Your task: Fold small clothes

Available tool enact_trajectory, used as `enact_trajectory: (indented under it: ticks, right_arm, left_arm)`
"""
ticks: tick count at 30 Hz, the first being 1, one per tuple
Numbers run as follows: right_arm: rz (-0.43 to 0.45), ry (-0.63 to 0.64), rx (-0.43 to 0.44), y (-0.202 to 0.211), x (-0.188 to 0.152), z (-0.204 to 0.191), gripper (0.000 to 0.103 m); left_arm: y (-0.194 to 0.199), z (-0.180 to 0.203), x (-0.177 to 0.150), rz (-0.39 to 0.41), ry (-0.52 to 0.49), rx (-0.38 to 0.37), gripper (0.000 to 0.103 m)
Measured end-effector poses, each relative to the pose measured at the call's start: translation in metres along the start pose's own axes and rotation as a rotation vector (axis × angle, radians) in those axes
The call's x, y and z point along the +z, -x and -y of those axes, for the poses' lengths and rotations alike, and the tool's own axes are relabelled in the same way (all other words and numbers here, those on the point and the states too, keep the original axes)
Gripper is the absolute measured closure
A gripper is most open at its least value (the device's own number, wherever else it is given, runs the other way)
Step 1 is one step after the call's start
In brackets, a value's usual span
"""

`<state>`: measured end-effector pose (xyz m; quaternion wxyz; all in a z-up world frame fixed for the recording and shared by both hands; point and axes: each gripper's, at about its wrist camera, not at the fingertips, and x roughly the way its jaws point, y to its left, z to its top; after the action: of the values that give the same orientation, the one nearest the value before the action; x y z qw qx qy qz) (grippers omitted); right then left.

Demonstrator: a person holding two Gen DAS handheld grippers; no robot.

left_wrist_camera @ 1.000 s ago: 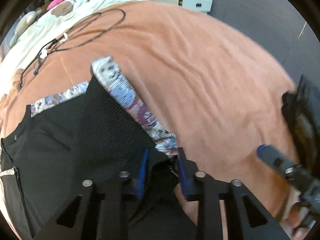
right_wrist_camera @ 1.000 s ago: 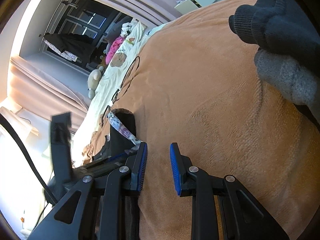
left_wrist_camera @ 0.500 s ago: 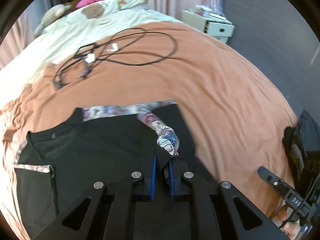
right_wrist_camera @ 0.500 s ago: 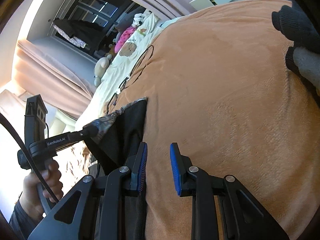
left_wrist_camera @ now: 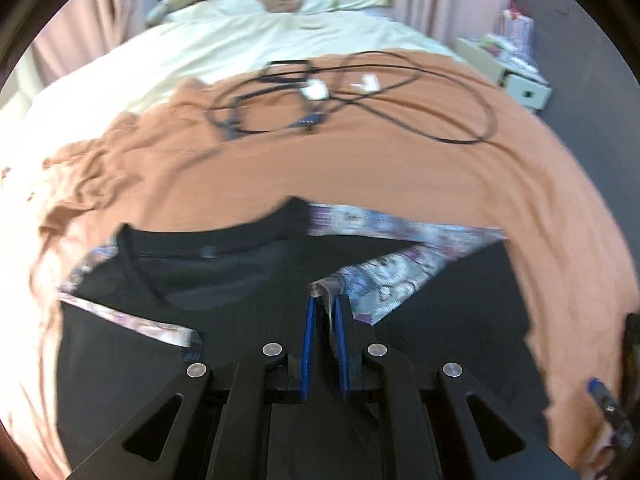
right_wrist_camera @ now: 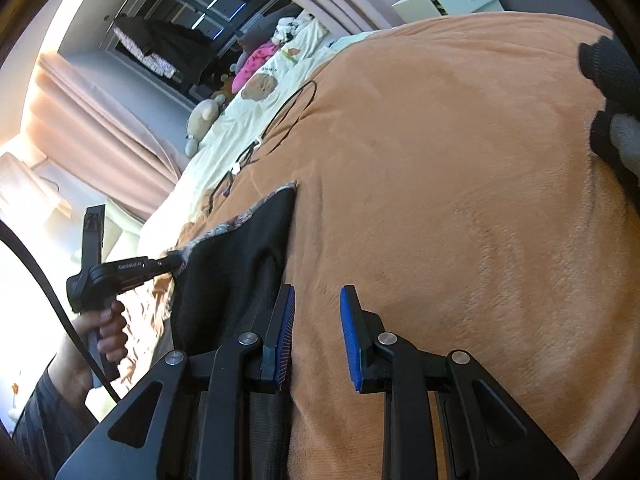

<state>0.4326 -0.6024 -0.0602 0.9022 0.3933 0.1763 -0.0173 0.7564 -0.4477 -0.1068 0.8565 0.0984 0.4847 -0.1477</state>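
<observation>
Left tongs [left_wrist_camera: 323, 312] clamped on shirt sleeve [left_wrist_camera: 384, 280]; right tongs [right_wrist_camera: 316, 320] apart, empty.
Black shirt [left_wrist_camera: 248, 320] lies on the orange blanket [left_wrist_camera: 360, 176]. Sleeve fold underway; next, lay it across the chest and release.

Between the blue pads of the left gripper [left_wrist_camera: 323, 312], the pinched end of the patterned sleeve on the black mesh shirt [left_wrist_camera: 224, 272] smears to a grey blur, so its print cannot be read. That gripper's black linkage hides the shirt's lower part, and the picture's bottom edge cuts it off. Far ahead, the tangled black cable [left_wrist_camera: 360, 96] on the orange fleece blanket [left_wrist_camera: 400, 176] is motion-blurred. To the gripper's right, only a blue-tipped scrap of the right gripper [left_wrist_camera: 600, 392] shows, cropped at the edge.
</observation>
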Motion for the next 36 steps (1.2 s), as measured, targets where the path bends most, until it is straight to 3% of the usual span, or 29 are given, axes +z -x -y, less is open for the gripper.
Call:
enact_trajectory:
  ticks: [3, 5, 7, 10, 11, 17, 21, 25, 27, 29, 31, 36]
  right_arm:
    - [-0.009, 0.06, -0.009, -0.002, 0.003, -0.014, 0.082]
    - [-0.024, 0.104, -0.029, -0.007, 0.007, -0.025, 0.08]
    - [-0.046, 0.136, -0.059, -0.014, 0.01, -0.036, 0.073]
    - [-0.09, 0.149, -0.068, -0.028, 0.013, -0.049, 0.051]
    - [-0.098, 0.161, -0.077, -0.031, 0.015, -0.053, 0.048]
    - [-0.141, 0.241, -0.16, -0.046, 0.024, -0.077, 0.048]
    - [-0.173, 0.289, -0.188, -0.056, 0.018, -0.091, 0.048]
    - [-0.18, 0.355, -0.229, -0.058, 0.007, -0.097, 0.048]
    - [-0.196, 0.365, -0.269, -0.066, 0.005, -0.098, 0.048]
    - [-0.189, 0.395, -0.289, -0.069, 0.002, -0.102, 0.048]
    - [-0.183, 0.413, -0.306, -0.071, -0.001, -0.108, 0.048]
    - [-0.172, 0.424, -0.324, -0.073, -0.007, -0.105, 0.05]
  left_arm:
    - [-0.008, -0.022, -0.003, -0.022, 0.024, -0.012, 0.073]
    - [-0.012, -0.034, -0.008, -0.026, 0.055, -0.038, 0.055]
    - [-0.017, -0.045, -0.015, -0.04, 0.093, -0.076, 0.05]
    - [-0.026, -0.05, -0.024, -0.078, 0.114, -0.114, 0.05]
    - [-0.028, -0.052, -0.028, -0.085, 0.12, -0.122, 0.05]
    - [-0.039, -0.052, -0.046, -0.13, 0.172, -0.242, 0.05]
    - [-0.048, -0.043, -0.056, -0.158, 0.182, -0.274, 0.05]
    - [-0.049, -0.032, -0.062, -0.145, 0.147, -0.256, 0.05]
    - [-0.047, -0.027, -0.065, -0.141, 0.138, -0.267, 0.055]
    - [-0.046, -0.023, -0.068, -0.153, 0.144, -0.267, 0.086]
    - [-0.043, -0.02, -0.071, -0.156, 0.147, -0.257, 0.095]
    - [-0.021, -0.026, -0.076, -0.143, 0.153, -0.237, 0.098]
